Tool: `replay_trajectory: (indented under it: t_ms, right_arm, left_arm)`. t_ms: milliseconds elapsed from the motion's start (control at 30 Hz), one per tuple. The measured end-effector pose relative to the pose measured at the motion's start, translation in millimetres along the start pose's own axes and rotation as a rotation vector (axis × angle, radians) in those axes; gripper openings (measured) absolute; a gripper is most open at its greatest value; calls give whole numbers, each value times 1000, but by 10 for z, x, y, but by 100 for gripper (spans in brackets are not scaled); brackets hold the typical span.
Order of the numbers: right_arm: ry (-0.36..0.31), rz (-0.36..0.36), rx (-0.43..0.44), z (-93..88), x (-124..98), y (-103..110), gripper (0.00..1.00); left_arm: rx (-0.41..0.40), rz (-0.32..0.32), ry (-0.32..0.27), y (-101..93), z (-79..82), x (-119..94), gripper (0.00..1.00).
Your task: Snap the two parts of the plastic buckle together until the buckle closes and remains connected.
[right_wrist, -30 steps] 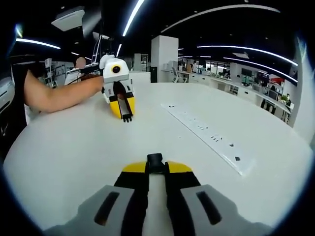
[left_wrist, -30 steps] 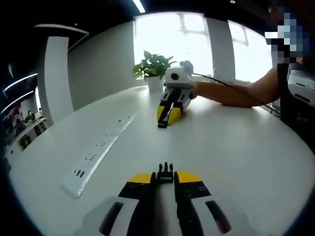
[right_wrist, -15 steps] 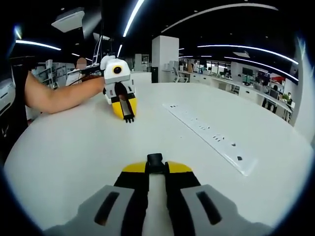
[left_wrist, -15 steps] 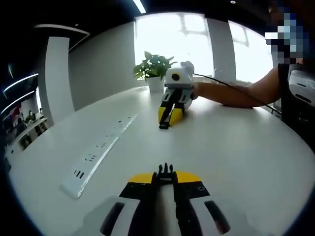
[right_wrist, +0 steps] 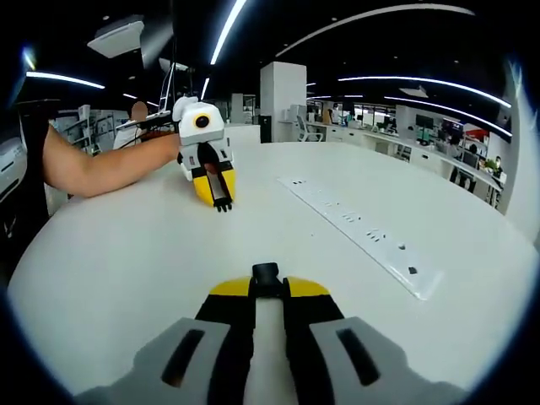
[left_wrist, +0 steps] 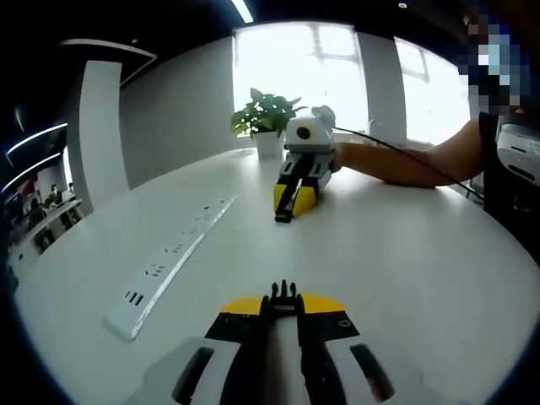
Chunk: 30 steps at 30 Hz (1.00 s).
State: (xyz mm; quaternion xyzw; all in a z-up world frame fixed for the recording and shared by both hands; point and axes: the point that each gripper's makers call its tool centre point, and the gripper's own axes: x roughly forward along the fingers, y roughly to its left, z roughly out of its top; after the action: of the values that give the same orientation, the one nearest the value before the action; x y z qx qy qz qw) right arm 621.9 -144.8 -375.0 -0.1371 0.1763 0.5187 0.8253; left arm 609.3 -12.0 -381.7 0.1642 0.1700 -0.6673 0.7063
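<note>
In the left gripper view, a long white power strip (left_wrist: 173,260) lies flat on the white worktop (left_wrist: 405,270) at the left, running away from the camera. Right of it, at the bottom middle, the left claw (left_wrist: 283,305) is clenched on the pronged buckle part (left_wrist: 283,293), whose black prongs stick out past the yellow tips. Farther back and a little right stands a potted plant (left_wrist: 267,118) by the bright window, and just in front of it the right claw (left_wrist: 285,213) points toward the camera, low over the worktop, with a small black piece at its tip (too small here to make out its shape). Behind it a person's forearm (left_wrist: 405,162) stretches off to the right. In the right gripper view, the forearm (right_wrist: 93,167) comes in from the left and leads to the left claw (right_wrist: 221,202), facing the camera with the black prongs of its piece showing. At the bottom middle the right claw (right_wrist: 266,283) is clamped on the socket buckle part (right_wrist: 265,273), a blunt black block. The power strip (right_wrist: 354,232) lies to the right. The two buckle parts are well apart, aimed at each other across the worktop.
</note>
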Motion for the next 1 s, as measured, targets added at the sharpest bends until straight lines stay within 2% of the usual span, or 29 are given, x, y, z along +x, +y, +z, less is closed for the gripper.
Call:
replay_trajectory:
  t_ms: [300,367,667,1000]
  right_arm:
    - [-2,3,4,-1,-3,17,12]
    - [-1,2,4,-1,-3,12,12]
    - [-1,3,3,-3,-5,5,12]
    - [5,2,5,-1,-7,-21,12]
  left_arm:
    - [-29,1,-3,-11,1,8,12]
    - [-63,-26,-20,-61,9,20,12]
    - [-87,-11,2,-35,4,-1,11]
    - [-58,12,10,13,13,-3,10]
